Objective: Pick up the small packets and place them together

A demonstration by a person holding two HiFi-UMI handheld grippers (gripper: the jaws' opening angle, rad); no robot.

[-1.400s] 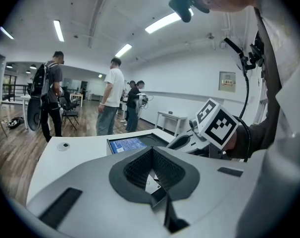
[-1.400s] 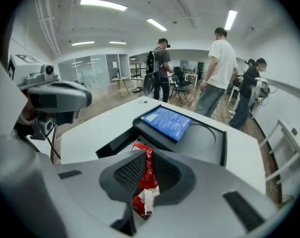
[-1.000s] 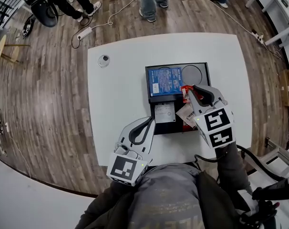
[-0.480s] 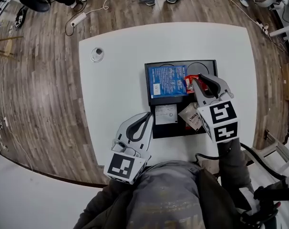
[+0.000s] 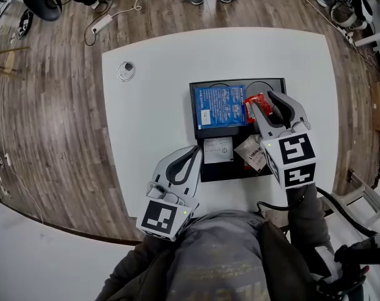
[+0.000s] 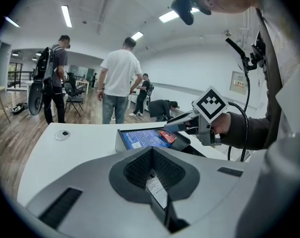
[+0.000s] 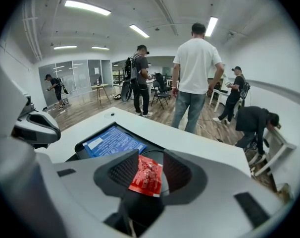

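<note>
A black tray (image 5: 235,175) on the white table holds a blue packet (image 5: 219,105), a white labelled packet (image 5: 217,149) and a pale packet (image 5: 251,153). A small red packet (image 5: 256,100) lies at the blue packet's right edge, between the jaws of my right gripper (image 5: 263,100). Those jaws have just been opening and no longer press on the red packet (image 7: 147,176), which sits loose in the gap. My left gripper (image 5: 197,153) is shut and empty at the tray's near left corner, beside the white packet.
A small round object (image 5: 126,71) sits on the table's far left. Several people (image 7: 197,73) stand on the wooden floor beyond the table's far edge. A power strip and cable (image 5: 102,25) lie on that floor.
The right gripper carried the red packet toward the tray's far side next to the blue packet, then spread its jaws. The left gripper sank slightly and stayed shut.
</note>
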